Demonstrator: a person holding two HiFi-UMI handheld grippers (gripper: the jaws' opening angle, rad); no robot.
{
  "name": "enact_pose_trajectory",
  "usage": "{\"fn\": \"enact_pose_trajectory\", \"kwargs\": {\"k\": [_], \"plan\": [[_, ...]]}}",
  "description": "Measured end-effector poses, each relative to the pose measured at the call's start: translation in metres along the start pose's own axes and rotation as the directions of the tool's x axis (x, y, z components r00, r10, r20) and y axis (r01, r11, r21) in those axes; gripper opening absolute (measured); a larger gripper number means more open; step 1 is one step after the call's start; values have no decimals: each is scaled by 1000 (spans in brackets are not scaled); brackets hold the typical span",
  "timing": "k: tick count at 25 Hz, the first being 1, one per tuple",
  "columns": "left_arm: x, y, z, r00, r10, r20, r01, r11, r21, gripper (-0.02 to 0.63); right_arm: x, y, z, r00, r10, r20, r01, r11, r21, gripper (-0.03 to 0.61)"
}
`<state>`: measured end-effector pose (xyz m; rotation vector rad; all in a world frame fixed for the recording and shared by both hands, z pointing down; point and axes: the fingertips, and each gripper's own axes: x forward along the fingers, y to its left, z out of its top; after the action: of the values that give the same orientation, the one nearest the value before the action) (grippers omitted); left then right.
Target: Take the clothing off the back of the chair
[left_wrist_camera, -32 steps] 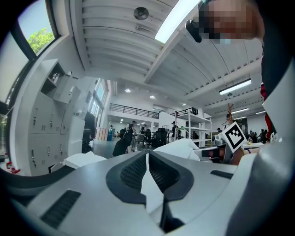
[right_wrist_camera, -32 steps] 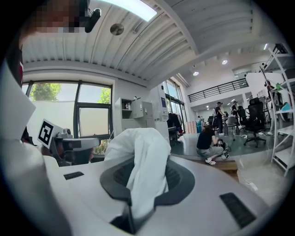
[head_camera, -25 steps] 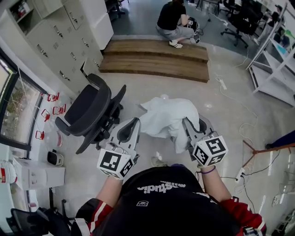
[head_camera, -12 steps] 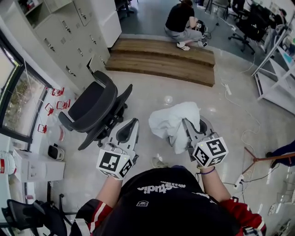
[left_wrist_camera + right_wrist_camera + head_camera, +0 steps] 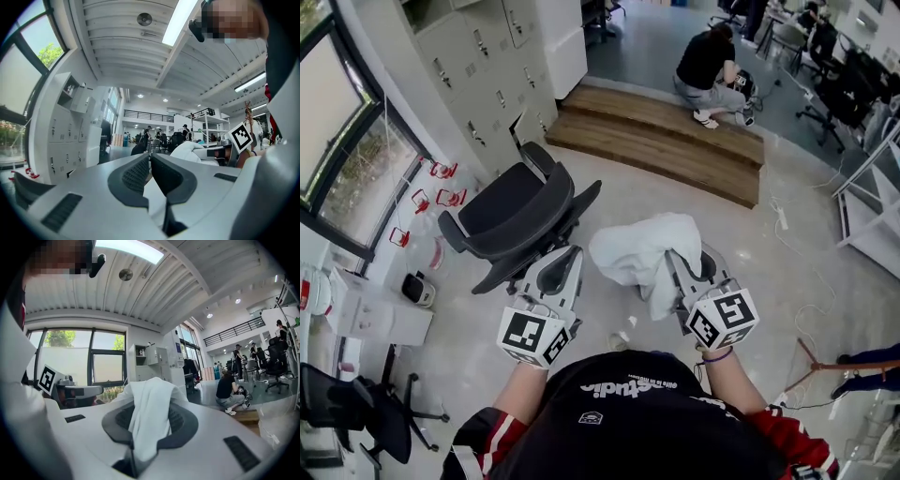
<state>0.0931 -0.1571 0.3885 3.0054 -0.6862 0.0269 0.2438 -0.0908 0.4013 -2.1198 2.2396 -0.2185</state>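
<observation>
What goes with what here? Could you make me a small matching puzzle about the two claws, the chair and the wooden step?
Things:
1. left claw
2. right claw
3. chair
4. wooden step

States:
A. clamped on the white clothing
B. black, nothing draped on it
C. closed, holding nothing
D. a person crouches by it

Pairs: 1-C, 2-A, 3-B, 4-D

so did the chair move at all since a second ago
No. The chair stands just as close to the lockers as before; only the head view has turned.
</observation>
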Motion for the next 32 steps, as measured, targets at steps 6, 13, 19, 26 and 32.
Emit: {"fn": "enact_pose_trajectory", "kwargs": {"k": [6, 13, 19, 26, 32], "plan": [[-24, 27, 7, 995, 94, 18, -95, 995, 11, 35, 24, 28, 7, 996, 92, 10, -92, 996, -5, 92], [-57, 56, 21, 978, 205, 29, -205, 979, 8, 35, 55, 70, 12, 977, 211, -19, -211, 977, -29, 92], [-100, 83, 23, 950, 311, 36, -312, 950, 6, 35, 79, 114, 10, 951, 306, -36, -307, 950, -56, 92], [-140, 104, 27, 912, 407, 48, -408, 913, 9, 35, 102, 163, 13, 908, 418, -37, -420, 905, -66, 92], [-165, 111, 24, 888, 458, 49, -459, 889, 8, 35, 106, 190, 9, 880, 473, -38, -474, 877, -72, 92]]}}
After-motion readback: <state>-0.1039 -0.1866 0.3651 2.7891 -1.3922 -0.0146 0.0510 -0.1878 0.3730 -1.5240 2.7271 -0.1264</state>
